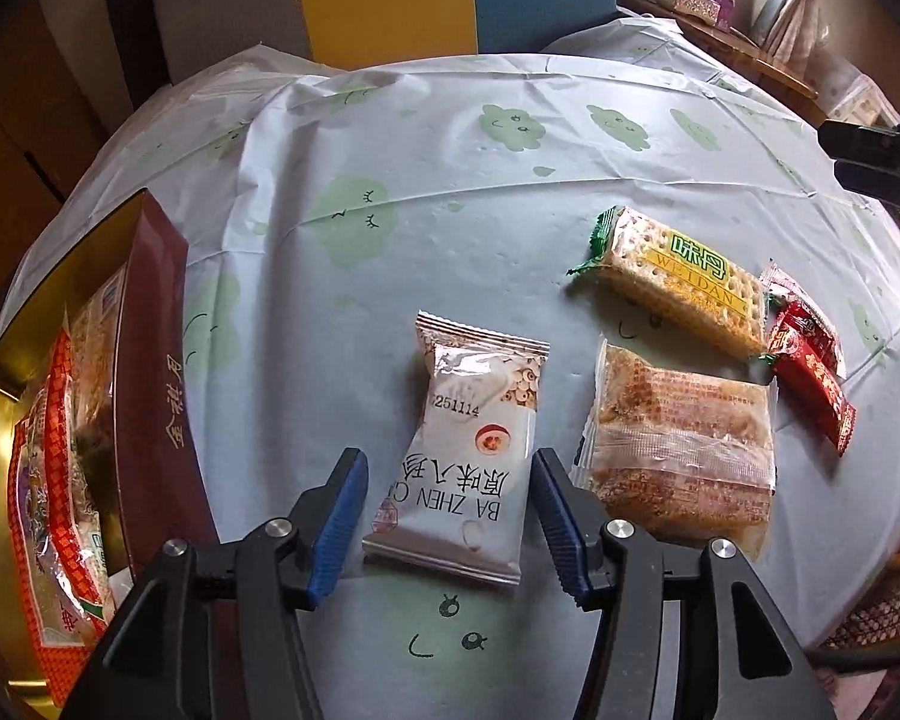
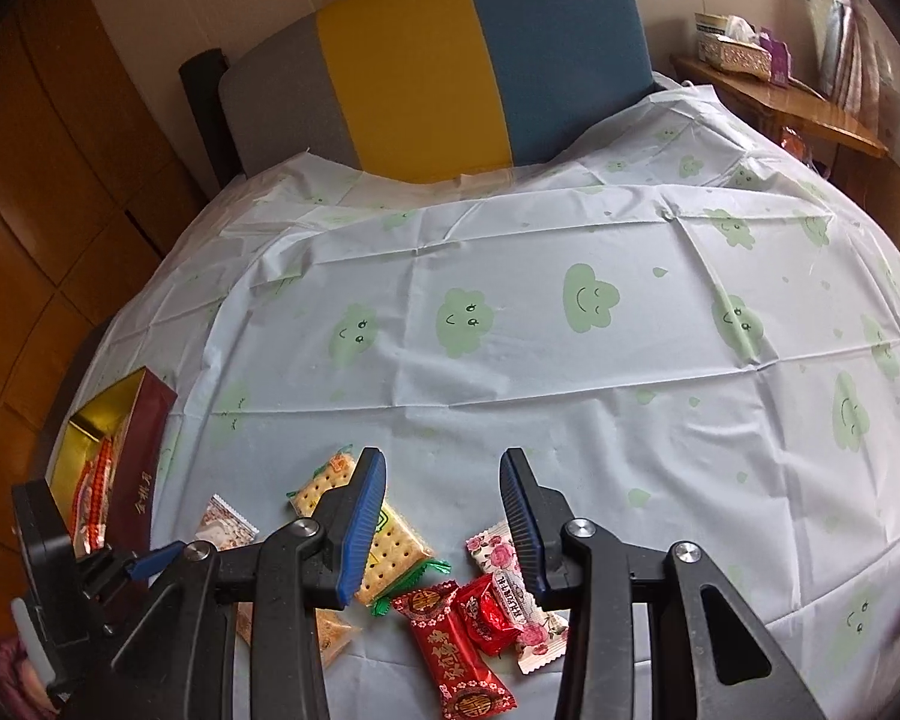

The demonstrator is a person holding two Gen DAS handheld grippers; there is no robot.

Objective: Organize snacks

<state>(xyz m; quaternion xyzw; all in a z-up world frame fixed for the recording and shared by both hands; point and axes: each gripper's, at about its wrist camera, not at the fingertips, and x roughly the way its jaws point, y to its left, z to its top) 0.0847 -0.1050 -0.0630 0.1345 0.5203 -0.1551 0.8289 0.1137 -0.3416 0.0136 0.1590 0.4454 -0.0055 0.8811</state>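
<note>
- My left gripper (image 1: 450, 474) points steeply down, jaws parted, blue pads (image 1: 339, 516) clear on either side, pressing on nothing
- My right gripper (image 2: 444, 501) tilts down too, jaws standing apart and empty
- Its dark body shows at the left view's right edge

Bench under pale tablecloth (image 2: 510, 360) with green cloud faces. Chair back (image 2: 438, 60) behind it, grey/yellow/blue panels. Wooden shelf (image 2: 810, 102) far right carries a tissue box (image 2: 729, 45). Wood-panel wall (image 2: 42, 180) left.
</note>
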